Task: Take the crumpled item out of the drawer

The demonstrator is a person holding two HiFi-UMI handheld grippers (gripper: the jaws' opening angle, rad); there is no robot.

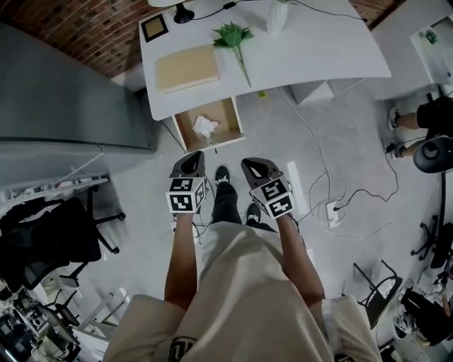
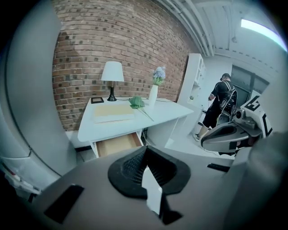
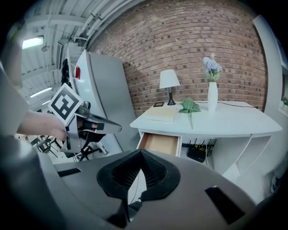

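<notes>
A white crumpled item (image 1: 205, 126) lies in the open wooden drawer (image 1: 225, 134) under the white desk (image 1: 318, 56). Both grippers hang in front of my body, short of the drawer and apart from it. My left gripper (image 1: 191, 157) is shut and holds nothing. Beside it, my right gripper (image 1: 252, 165) is shut and empty too. The left gripper view looks past the closed left gripper (image 2: 145, 150) to the drawer (image 2: 118, 144); its inside is hidden. In the right gripper view the drawer (image 3: 159, 143) lies beyond the shut right gripper (image 3: 142, 153), and the left gripper (image 3: 92, 122) shows at the left.
On the desk lie a beige pad (image 1: 187, 68), a green sprig (image 1: 235, 37), a small frame (image 1: 154, 27) and a lamp base (image 1: 184, 13). A grey cabinet (image 1: 64, 99) stands left. Cables and a power strip (image 1: 331, 209) trail on the floor at right. A person (image 2: 220, 105) stands far back.
</notes>
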